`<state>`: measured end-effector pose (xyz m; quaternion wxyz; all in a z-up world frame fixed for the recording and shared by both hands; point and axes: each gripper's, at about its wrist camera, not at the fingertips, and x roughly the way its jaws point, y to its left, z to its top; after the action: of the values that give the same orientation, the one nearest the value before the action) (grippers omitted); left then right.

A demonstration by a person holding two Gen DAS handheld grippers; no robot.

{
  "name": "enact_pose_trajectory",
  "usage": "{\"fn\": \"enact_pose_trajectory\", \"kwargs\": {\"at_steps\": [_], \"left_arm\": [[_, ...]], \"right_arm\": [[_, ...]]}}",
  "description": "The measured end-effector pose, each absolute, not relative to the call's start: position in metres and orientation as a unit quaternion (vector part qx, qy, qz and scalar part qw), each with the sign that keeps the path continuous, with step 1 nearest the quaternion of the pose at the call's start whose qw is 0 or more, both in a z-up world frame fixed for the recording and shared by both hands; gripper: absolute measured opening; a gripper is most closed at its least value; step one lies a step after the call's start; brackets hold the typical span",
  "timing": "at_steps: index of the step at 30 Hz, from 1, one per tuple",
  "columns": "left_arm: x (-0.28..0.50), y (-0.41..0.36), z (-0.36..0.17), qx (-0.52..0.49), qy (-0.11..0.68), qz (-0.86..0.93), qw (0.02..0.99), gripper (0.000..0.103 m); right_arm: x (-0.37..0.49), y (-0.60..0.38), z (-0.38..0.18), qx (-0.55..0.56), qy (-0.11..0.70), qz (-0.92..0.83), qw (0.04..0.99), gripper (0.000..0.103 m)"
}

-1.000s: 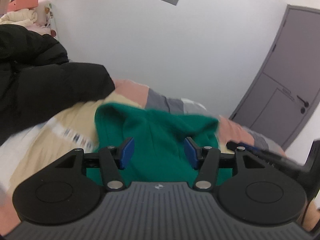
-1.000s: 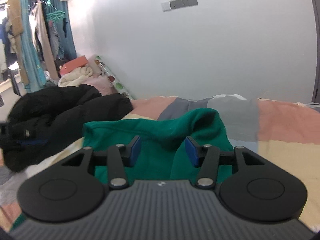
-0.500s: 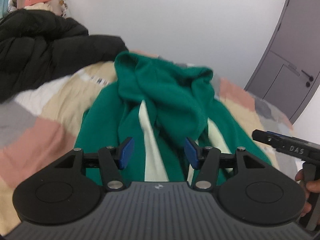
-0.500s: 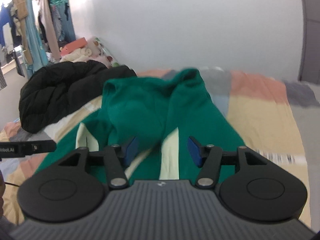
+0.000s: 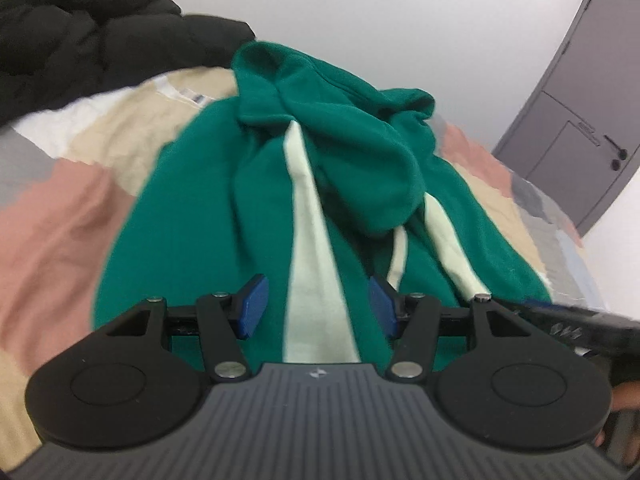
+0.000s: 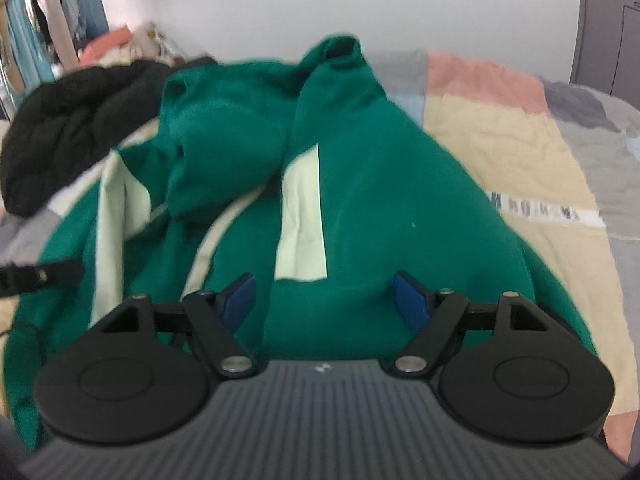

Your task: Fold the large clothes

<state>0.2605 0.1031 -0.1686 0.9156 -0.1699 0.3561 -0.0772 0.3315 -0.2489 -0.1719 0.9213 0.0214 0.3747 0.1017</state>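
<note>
A large green hoodie (image 5: 208, 208) with pale cream stripes lies spread on the bed, hood bunched toward the far end; it also shows in the right wrist view (image 6: 380, 208). My left gripper (image 5: 316, 306) is open and empty, hovering over the near part of the hoodie above a cream stripe. My right gripper (image 6: 324, 298) is open and empty, wider apart, over the hoodie's near right part. The right gripper's body shows at the right edge of the left wrist view (image 5: 580, 324); the left gripper's tip shows at the left in the right wrist view (image 6: 36, 276).
A black puffer jacket (image 5: 92, 40) lies heaped at the bed's far left, also in the right wrist view (image 6: 68, 128). The bed has a patchwork cover (image 6: 520, 152). A grey door (image 5: 580, 120) stands at the right. Clothes hang at far left (image 6: 40, 20).
Both grippers have tilted down and moved closer over the hoodie, which now fills more of each view. The right gripper's jaws have opened wider.
</note>
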Motion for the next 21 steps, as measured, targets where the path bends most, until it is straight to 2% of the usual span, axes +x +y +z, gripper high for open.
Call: {"fn": "enact_pose_trajectory", "kwargs": {"at_steps": [2, 5, 6, 7, 8, 9, 10, 11, 12, 13, 15, 21], "left_arm": [[0.265, 0.098, -0.172, -0.17, 0.363, -0.079, 0.913, 0.061], [0.272, 0.09, -0.178, -0.153, 0.37, -0.067, 0.914, 0.061], [0.274, 0.087, -0.181, -0.148, 0.372, -0.066, 0.914, 0.061], [0.277, 0.085, -0.183, -0.143, 0.374, -0.065, 0.914, 0.06], [0.279, 0.083, -0.184, -0.138, 0.375, -0.062, 0.915, 0.06], [0.282, 0.082, -0.185, -0.131, 0.376, -0.06, 0.915, 0.055], [0.283, 0.081, -0.187, -0.123, 0.377, -0.055, 0.916, 0.045], [0.284, 0.082, -0.187, -0.119, 0.379, -0.049, 0.916, 0.039], [0.285, 0.084, -0.188, -0.122, 0.382, -0.046, 0.915, 0.027], [0.285, 0.088, -0.188, -0.129, 0.384, -0.045, 0.913, 0.016], [0.282, 0.102, -0.183, -0.158, 0.383, -0.042, 0.909, 0.008], [0.267, 0.177, -0.135, -0.249, 0.311, -0.002, 0.917, 0.005]], "right_arm": [[0.334, -0.249, -0.18, 0.021, 0.391, 0.1, 0.915, 0.077], [0.335, -0.248, -0.187, 0.014, 0.403, 0.091, 0.911, 0.066], [0.335, -0.248, -0.188, 0.013, 0.405, 0.089, 0.91, 0.06], [0.335, -0.246, -0.189, 0.01, 0.406, 0.088, 0.91, 0.049], [0.334, -0.245, -0.189, 0.006, 0.407, 0.087, 0.909, 0.043], [0.334, -0.244, -0.189, -0.001, 0.406, 0.085, 0.91, 0.034], [0.334, -0.244, -0.189, -0.006, 0.403, 0.083, 0.912, 0.025], [0.334, -0.245, -0.186, -0.011, 0.399, 0.08, 0.914, 0.022], [0.334, -0.247, -0.184, -0.009, 0.393, 0.077, 0.916, 0.018], [0.334, -0.251, -0.179, -0.002, 0.388, 0.074, 0.919, 0.016], [0.334, -0.26, -0.171, 0.016, 0.379, 0.068, 0.923, 0.014], [0.345, -0.295, -0.137, 0.055, 0.353, 0.053, 0.933, 0.012]]}}
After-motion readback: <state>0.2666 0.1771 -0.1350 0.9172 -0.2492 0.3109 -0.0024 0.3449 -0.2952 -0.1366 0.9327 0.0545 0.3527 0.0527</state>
